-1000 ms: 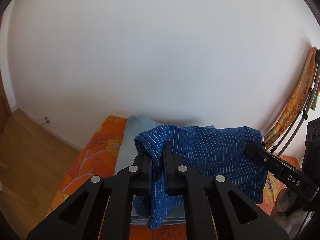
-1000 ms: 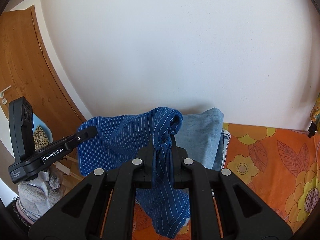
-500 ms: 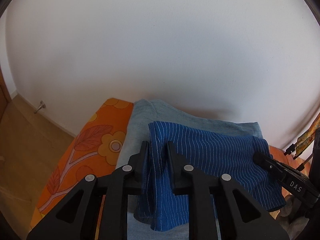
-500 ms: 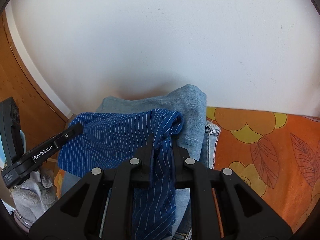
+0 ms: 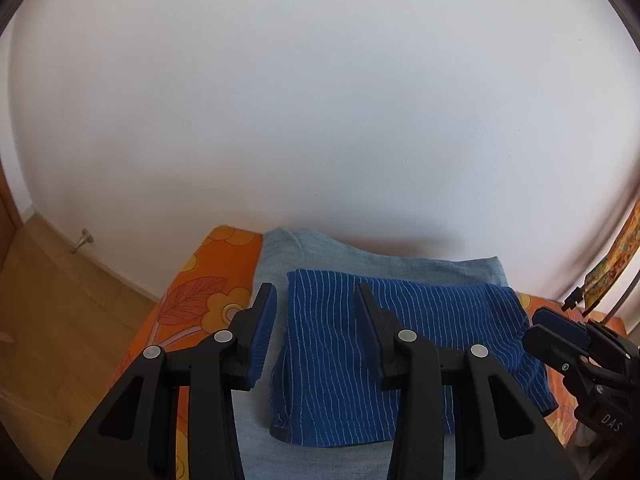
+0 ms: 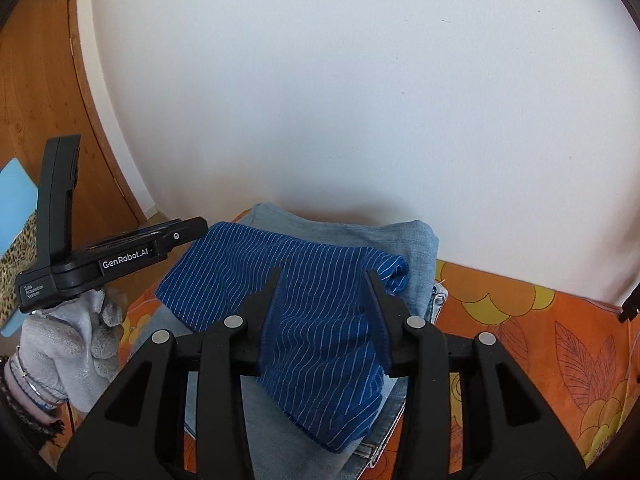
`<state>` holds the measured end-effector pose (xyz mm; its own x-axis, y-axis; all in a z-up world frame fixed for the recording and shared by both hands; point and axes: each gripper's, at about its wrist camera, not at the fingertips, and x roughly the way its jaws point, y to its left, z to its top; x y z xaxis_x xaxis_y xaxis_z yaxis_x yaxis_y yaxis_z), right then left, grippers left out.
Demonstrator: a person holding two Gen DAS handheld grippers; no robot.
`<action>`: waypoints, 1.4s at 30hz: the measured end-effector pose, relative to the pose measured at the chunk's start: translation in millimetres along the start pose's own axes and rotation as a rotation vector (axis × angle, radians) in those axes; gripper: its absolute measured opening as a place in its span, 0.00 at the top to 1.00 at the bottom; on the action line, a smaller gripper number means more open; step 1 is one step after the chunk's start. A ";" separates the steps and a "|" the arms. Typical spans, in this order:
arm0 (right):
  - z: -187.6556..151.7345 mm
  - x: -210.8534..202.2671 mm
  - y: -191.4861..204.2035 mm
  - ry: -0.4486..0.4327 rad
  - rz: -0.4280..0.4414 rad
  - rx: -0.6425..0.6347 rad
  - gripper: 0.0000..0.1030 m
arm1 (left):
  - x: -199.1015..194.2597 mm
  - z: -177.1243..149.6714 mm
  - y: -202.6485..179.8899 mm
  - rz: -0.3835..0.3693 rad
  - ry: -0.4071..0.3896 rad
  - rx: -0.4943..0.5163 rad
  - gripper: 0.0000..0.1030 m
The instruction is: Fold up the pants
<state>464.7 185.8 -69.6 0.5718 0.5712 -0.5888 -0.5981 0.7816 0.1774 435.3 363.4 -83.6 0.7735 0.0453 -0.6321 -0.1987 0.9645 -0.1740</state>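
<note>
A white wall fills most of both views, with a wooden door at the left of the right wrist view. Below it lies one bed cover, orange with a flower print, spread on what looks like a bed. At the far edge of this cover, against the wall, rests one folded pair of light blue jeans. On top of the jeans lie the folded blue striped pants, one pair, flat, with a rolled fold at their right edge in the right wrist view.

There are two tongs. The left tongs hover low over the near left part of the striped pants, fingers spread wide and gripping nothing; the left corner of the pants shows between them. The right tongs hang likewise over the right half of the pants, spread wide and empty. In the right wrist view one gloved left hand holds the left tool from below, beyond the left edge of the cover.
</note>
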 end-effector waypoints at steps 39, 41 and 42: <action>-61.3 -104.9 -2.1 0.167 -0.077 -0.061 0.53 | -78.1 -52.0 1.6 0.114 0.117 -0.020 0.49; -64.9 -127.9 -2.8 0.146 -0.077 -0.052 0.39 | -100.7 -54.7 -9.8 0.102 0.093 -0.004 0.49; -66.9 -142.0 -3.3 0.133 -0.081 -0.047 0.35 | -112.6 -57.1 -15.9 0.095 0.079 0.001 0.47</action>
<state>348.0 85.4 -39.3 0.5417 0.4660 -0.6995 -0.5802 0.8095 0.0900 317.0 328.0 -52.8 0.7014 0.1159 -0.7033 -0.2681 0.9571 -0.1097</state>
